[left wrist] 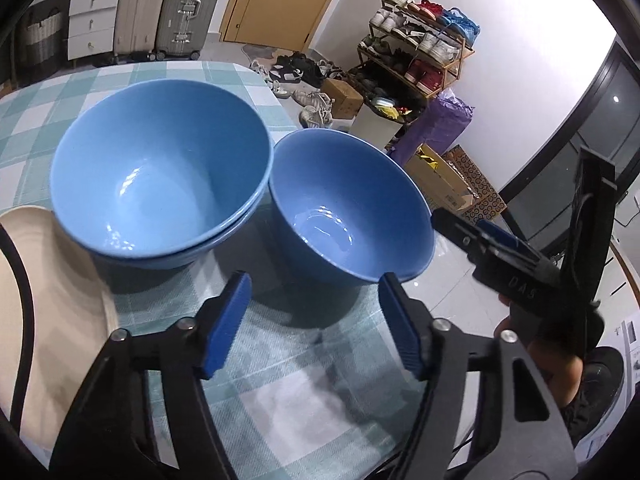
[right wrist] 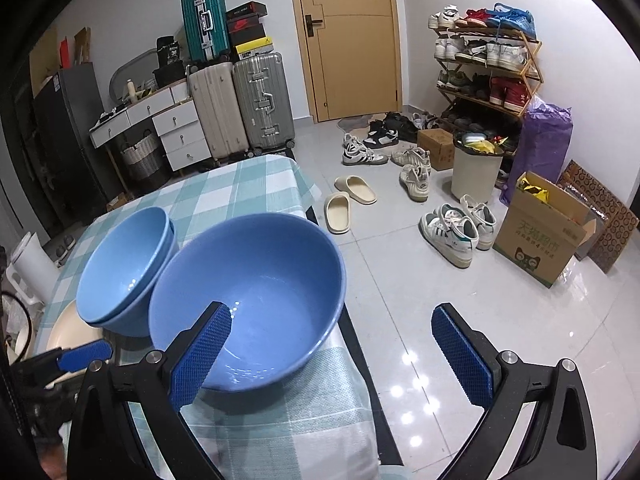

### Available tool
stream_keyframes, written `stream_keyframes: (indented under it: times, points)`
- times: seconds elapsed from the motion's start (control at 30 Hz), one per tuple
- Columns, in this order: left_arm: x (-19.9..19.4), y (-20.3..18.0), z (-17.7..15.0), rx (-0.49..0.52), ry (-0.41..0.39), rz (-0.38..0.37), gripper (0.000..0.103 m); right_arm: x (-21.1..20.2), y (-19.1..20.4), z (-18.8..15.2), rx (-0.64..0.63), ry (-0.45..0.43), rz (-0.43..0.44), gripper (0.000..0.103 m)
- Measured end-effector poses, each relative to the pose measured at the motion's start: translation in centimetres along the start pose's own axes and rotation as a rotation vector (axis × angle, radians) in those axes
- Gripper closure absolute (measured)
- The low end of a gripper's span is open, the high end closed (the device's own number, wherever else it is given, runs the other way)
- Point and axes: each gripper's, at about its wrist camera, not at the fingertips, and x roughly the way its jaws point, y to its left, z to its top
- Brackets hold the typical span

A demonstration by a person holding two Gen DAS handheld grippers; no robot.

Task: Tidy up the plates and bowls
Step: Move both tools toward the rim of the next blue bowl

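Holding both grippers low over the bench (left wrist: pixel 280 412), I have my left gripper (left wrist: pixel 312 324) spread wide with nothing between its blue pads, its tips just short of the single bowl (left wrist: pixel 344 200). My right gripper (right wrist: pixel 332 356) is spread too and grips nothing; its left pad (right wrist: pixel 200 356) overlaps the near rim of that bowl in the right wrist view, though I cannot tell whether it touches, and its right pad hangs out over the floor (right wrist: pixel 400 280) past the bench edge.

The single bowl sits upright near the bench's right edge on the checked cloth (right wrist: pixel 248 184). Just beside it on the left stands a stack of two blue bowls (left wrist: pixel 160 168), one nested in the other, rims close to the single bowl's rim and possibly touching. A cream plate (left wrist: pixel 60 300) lies at the left, with the stack's base at or over its edge.

In the left wrist view my right gripper shows as a black frame (left wrist: pixel 516 264) at the right of the single bowl, off the bench side. In the right wrist view a blue pad of my left gripper (right wrist: pixel 86 354) shows at lower left, over the plate.

Behind the bench are suitcases (right wrist: pixel 240 108), a door (right wrist: pixel 348 40), a shoe rack (right wrist: pixel 484 64) and a cardboard box (right wrist: pixel 540 240).
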Motion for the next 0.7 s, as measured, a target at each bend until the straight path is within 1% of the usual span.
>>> stream_keyframes:
  times: [0.1, 0.23, 0.3, 0.37, 0.4, 0.43, 0.47, 0.63, 0.7]
  points:
    - [0.9, -0.4, 0.6, -0.008, 0.014, -0.002, 0.044, 0.9, -0.4, -0.1, -0.009, 0.016, 0.005, 0.001]
    - [2.1, -0.9, 1.3, -0.006, 0.023, 0.004, 0.044, 2.4, -0.6, -0.1, -0.014, 0.041, 0.012, 0.003]
    - [2.6, -1.0, 1.8, -0.006, 0.031, 0.013, 0.045, 3.1, -0.7, 0.2, -0.02, 0.05, 0.014, 0.008]
    - [3.1, -1.1, 2.1, -0.005, 0.032, 0.018, 0.045, 3.9, -0.8, 0.6, -0.024, 0.065, 0.013, 0.022]
    - [3.3, -1.2, 2.3, -0.003, 0.032, 0.018, 0.045, 4.4, -0.9, 0.8, -0.029, 0.072, 0.011, 0.024]
    - [3.5, -1.2, 2.4, -0.001, 0.032, 0.02, 0.045, 4.7, -0.9, 1.0, -0.032, 0.078, 0.012, 0.029]
    - [3.8, -1.2, 2.6, 0.002, 0.033, 0.028, 0.045, 5.1, -0.9, 1.2, -0.035, 0.084, 0.019, 0.036]
    - [4.9, -1.0, 2.9, 0.003, 0.049, 0.032, 0.045, 6.5, -0.7, 1.9, -0.046, 0.1, 0.035, 0.043]
    - [5.1, -1.0, 2.9, 0.004, 0.051, 0.032, 0.046, 6.9, -0.6, 2.2, -0.048, 0.1, 0.038, 0.043]
